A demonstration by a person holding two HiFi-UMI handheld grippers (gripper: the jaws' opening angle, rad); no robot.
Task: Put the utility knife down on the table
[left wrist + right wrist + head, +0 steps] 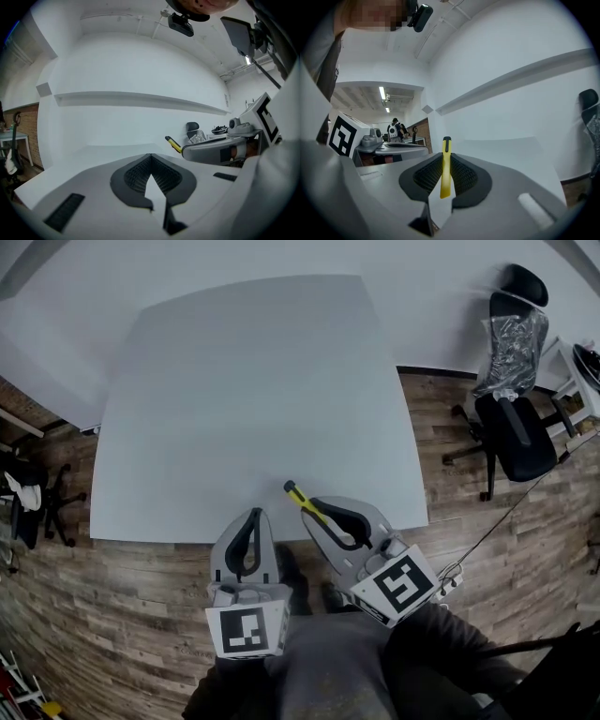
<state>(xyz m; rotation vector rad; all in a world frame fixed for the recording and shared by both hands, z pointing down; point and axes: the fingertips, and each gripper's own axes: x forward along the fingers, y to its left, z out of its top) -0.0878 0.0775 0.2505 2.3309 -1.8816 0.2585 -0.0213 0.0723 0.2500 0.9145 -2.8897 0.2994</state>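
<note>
Right gripper (312, 507) clamped on a yellow knife (446, 171), black tip jutting past the jaws over the near edge of the white table (253, 381), left gripper (151, 159) just beside it, jaws together on nothing, chair (514, 418) well off right

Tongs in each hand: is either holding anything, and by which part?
The right tongs clamp a utility knife by its yellow body, with the black-tipped end poking out ahead. The left tongs are shut on nothing.
</note>
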